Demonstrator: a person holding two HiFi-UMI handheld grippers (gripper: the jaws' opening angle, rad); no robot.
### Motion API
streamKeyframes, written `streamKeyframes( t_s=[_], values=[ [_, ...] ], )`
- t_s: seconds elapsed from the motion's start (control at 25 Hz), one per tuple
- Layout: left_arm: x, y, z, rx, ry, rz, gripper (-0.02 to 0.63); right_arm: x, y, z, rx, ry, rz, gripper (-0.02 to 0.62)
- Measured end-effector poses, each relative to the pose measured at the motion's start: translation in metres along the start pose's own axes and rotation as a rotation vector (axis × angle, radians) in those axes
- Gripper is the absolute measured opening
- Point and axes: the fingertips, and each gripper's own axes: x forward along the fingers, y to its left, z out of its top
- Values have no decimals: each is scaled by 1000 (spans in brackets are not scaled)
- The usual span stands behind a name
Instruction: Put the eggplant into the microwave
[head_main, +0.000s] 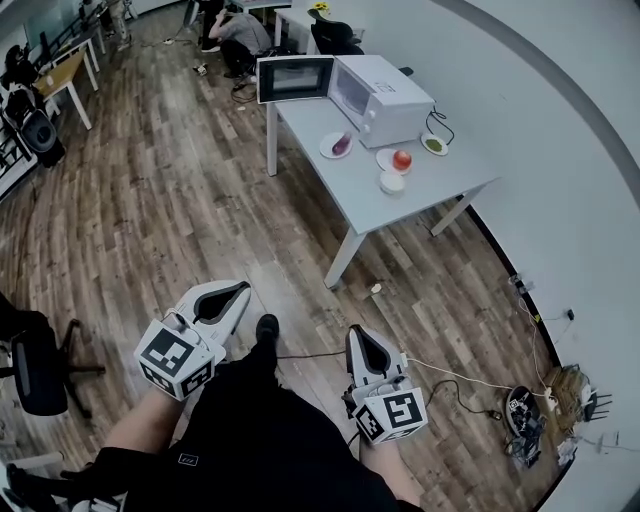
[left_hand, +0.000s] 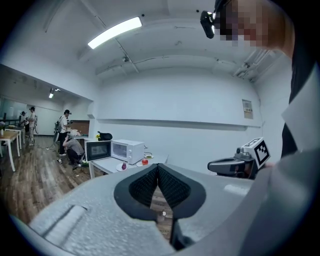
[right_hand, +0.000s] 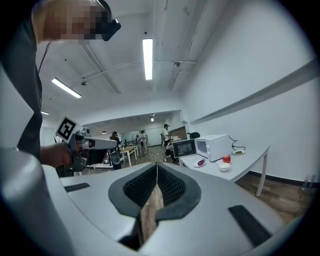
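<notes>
Over on the far table (head_main: 420, 195), the eggplant (head_main: 341, 145) sat small and purple on a round white plate (head_main: 328, 149), just in front of the boxy white microwave (head_main: 390, 95). Its door (head_main: 295, 78) hung wide open to the left. Right of that, a red tomato (head_main: 402, 159) was on a second plate (head_main: 384, 158), a white bowl (head_main: 392, 182) sat nearer, and something green (head_main: 434, 144) was further right. Both grippers were well away from all that. The left gripper (left_hand: 157, 167) and right gripper (right_hand: 157, 165) each had ribbed black pads pressed together, gripping nothing.
</notes>
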Motion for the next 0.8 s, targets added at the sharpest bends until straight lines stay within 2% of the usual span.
streamKeyframes(
  t_s=[0.24,0.8],
  values=[
    [44,47,-2,-22,-34,24,9,49,-36,3,-15,17,-31,17],
    [132,183,16,-31,-16,2,9,216,-89,33,-15,45,-58,18]
  ],
)
